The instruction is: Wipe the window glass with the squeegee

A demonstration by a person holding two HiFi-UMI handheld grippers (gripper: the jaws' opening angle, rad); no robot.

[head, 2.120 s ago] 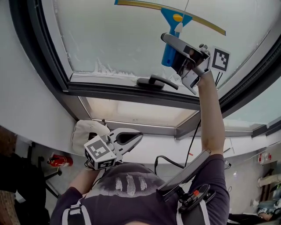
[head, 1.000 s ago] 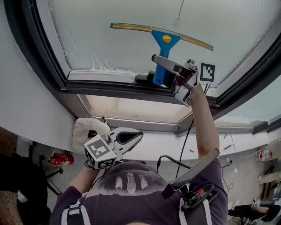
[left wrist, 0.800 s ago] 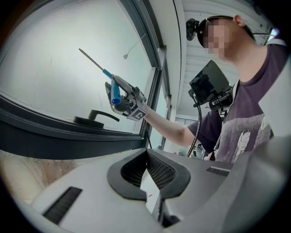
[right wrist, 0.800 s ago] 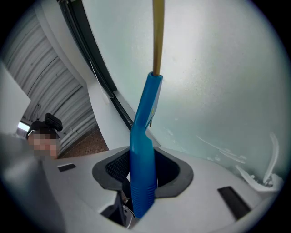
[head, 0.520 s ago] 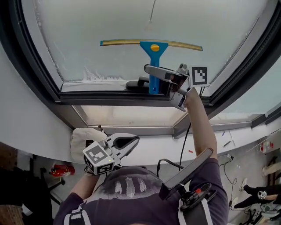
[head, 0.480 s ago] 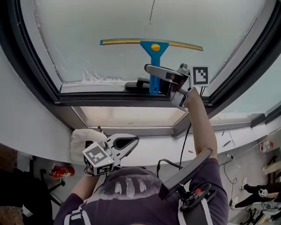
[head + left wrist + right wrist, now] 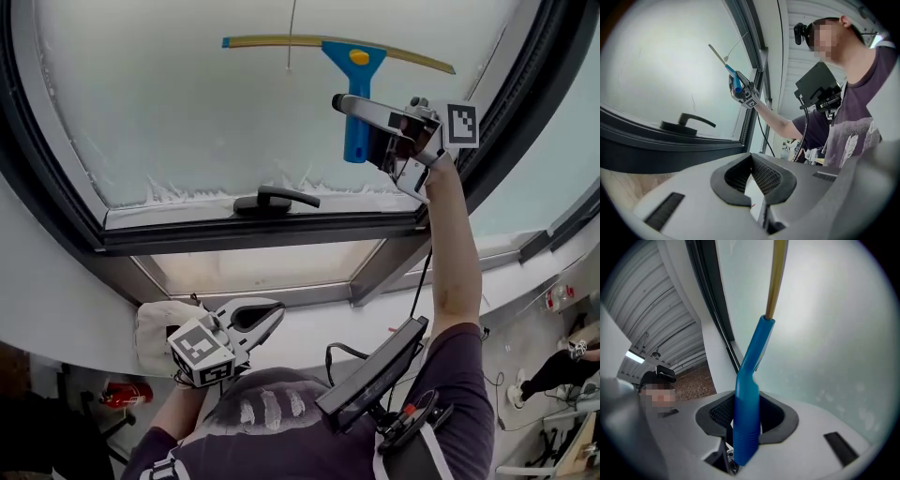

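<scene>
Our right tongs (image 7: 366, 127) clamp the blue handle of the squeegee (image 7: 343, 51), whose blade lies against the window glass (image 7: 178, 103), high up, to the right of and above the black window handle (image 7: 277, 198). Our left tongs (image 7: 270, 313) are closed on nothing, low near our chest.

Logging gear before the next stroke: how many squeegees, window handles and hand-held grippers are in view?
squeegee: 1
window handle: 1
hand-held gripper: 2, the left hand-held gripper and the right hand-held gripper
Total: 4
</scene>
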